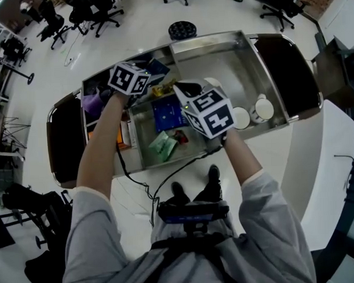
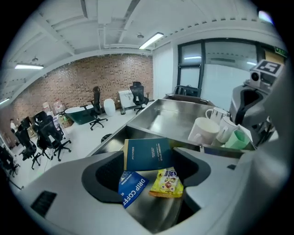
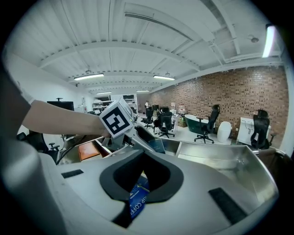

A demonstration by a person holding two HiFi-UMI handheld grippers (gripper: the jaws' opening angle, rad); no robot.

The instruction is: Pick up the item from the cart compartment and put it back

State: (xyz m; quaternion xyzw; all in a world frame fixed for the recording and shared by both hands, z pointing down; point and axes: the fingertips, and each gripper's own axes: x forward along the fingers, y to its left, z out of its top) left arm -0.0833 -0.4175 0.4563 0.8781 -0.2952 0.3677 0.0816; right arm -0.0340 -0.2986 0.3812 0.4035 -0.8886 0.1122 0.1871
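In the left gripper view, my left gripper (image 2: pixel 147 183) is open over a steel cart compartment (image 2: pixel 170 119). Between and below its jaws lie a blue drip coffee packet (image 2: pixel 133 188), a yellow snack packet (image 2: pixel 167 181) and a dark teal book (image 2: pixel 147 153); the pads touch none of them. My right gripper (image 3: pixel 140 176) stands narrowly open, and the blue packet (image 3: pixel 138 202) shows through its gap, lower down. In the head view both grippers hover over the cart (image 1: pixel 267 71), the left gripper (image 1: pixel 141 87) to the left of the right gripper (image 1: pixel 190 94).
White mugs (image 2: pixel 204 131) and a green packet (image 2: pixel 236 140) sit further along the compartment. The head view shows a green packet (image 1: pixel 162 145) and a red item (image 1: pixel 181 136) near the front wall, two cups (image 1: pixel 263 109) on the right, and office chairs (image 1: pixel 97 13) beyond the cart.
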